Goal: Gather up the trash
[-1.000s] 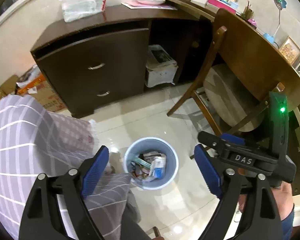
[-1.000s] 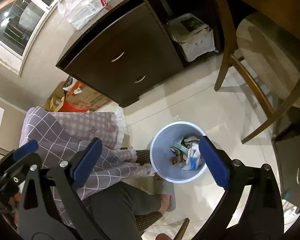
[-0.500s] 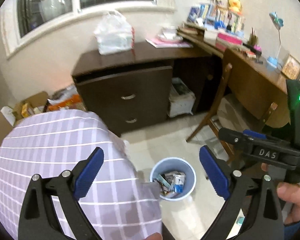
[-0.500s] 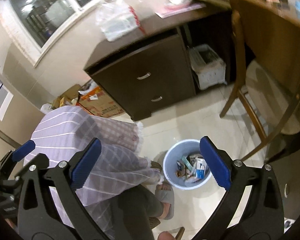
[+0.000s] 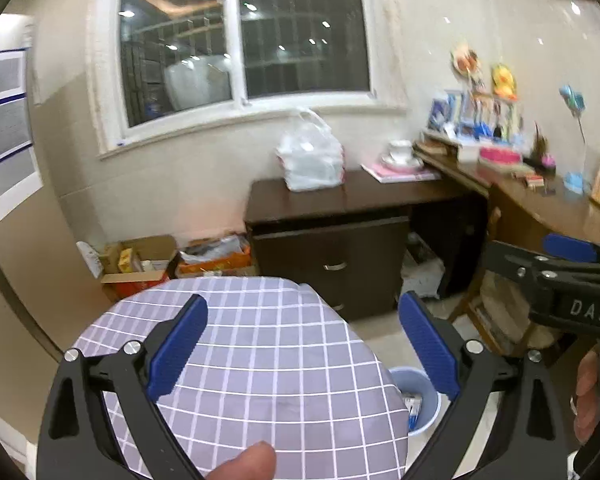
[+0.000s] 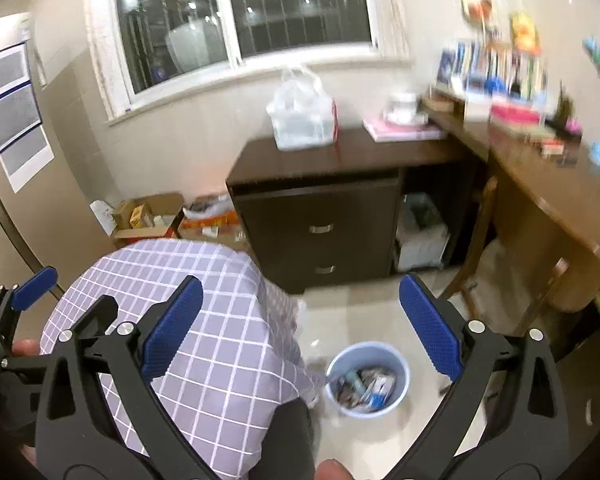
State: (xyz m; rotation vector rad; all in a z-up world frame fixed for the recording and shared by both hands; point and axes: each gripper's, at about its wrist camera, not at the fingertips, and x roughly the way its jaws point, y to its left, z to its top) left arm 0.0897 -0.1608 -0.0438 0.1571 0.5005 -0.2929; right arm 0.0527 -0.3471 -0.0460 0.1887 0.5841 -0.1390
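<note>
Trash bin (image 6: 367,378) had dropped low between our right tongs (image 6: 300,320) as we tilted up to the window (image 5: 236,40); left tongs (image 5: 302,344) and right both gaped, empty.

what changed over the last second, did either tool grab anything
Both tools tilted up from looking down at the floor to facing the window wall, so the blue bin slid low in both views. Neither took hold of anything: left tool and right tool stay open and empty. Bin still full of trash, beside the checked cloth.
</note>
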